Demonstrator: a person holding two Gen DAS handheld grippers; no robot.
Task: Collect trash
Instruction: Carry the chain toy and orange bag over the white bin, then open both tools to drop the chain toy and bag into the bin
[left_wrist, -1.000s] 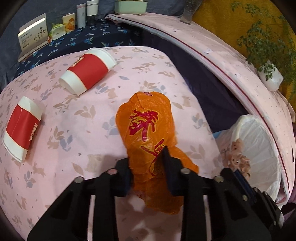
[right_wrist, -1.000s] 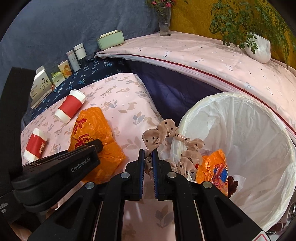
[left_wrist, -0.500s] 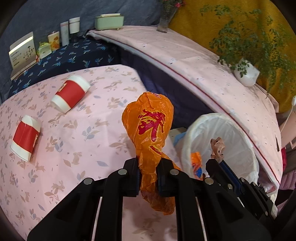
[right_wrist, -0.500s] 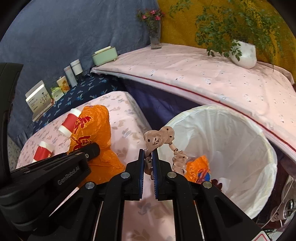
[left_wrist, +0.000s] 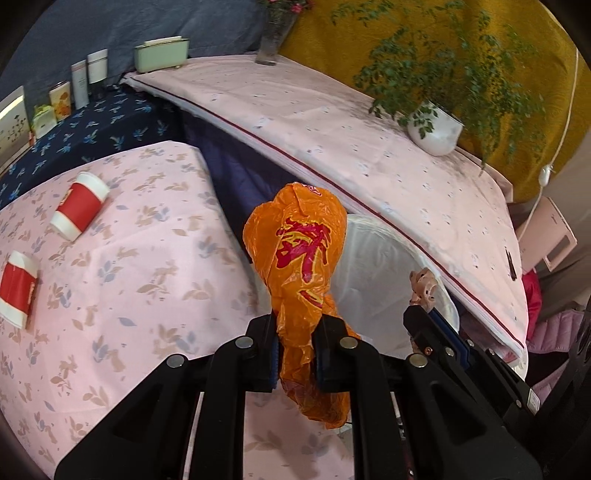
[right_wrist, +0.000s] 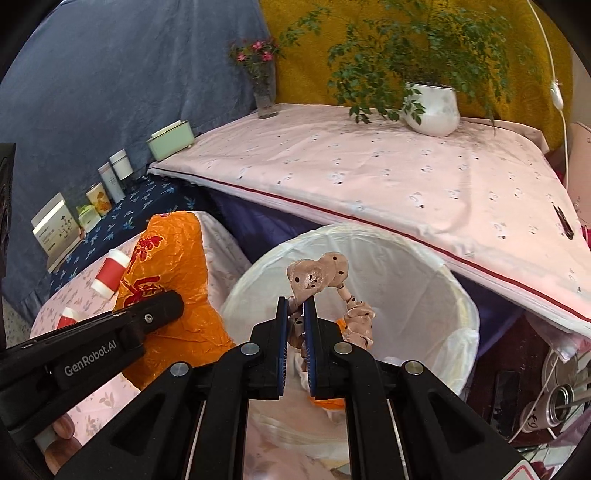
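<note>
My left gripper (left_wrist: 295, 325) is shut on an orange plastic bag (left_wrist: 301, 258) with red print, held up off the pink floral tablecloth (left_wrist: 129, 266) at the near rim of the white-lined trash bin (left_wrist: 384, 266). My right gripper (right_wrist: 296, 306) is shut on a tan knobbly piece of trash (right_wrist: 317, 277) that hangs over the trash bin (right_wrist: 424, 280). The orange bag (right_wrist: 166, 258) and the left gripper's side show at the left of the right wrist view. Two red paper cups (left_wrist: 79, 205) (left_wrist: 16, 290) lie on the cloth at the left.
A higher pink-covered surface (left_wrist: 351, 147) runs behind the bin, with a potted plant (left_wrist: 436, 129), a flower vase (right_wrist: 264, 88) and a green box (left_wrist: 160, 53). Small containers (left_wrist: 79, 86) stand on a dark blue cloth at far left. An orange wrapper lies in the bin.
Both grippers have risen and moved right towards the bin. The left jaws closed tighter on the orange bag and lifted it off the cloth. The tan piece now hangs over the bin opening.
</note>
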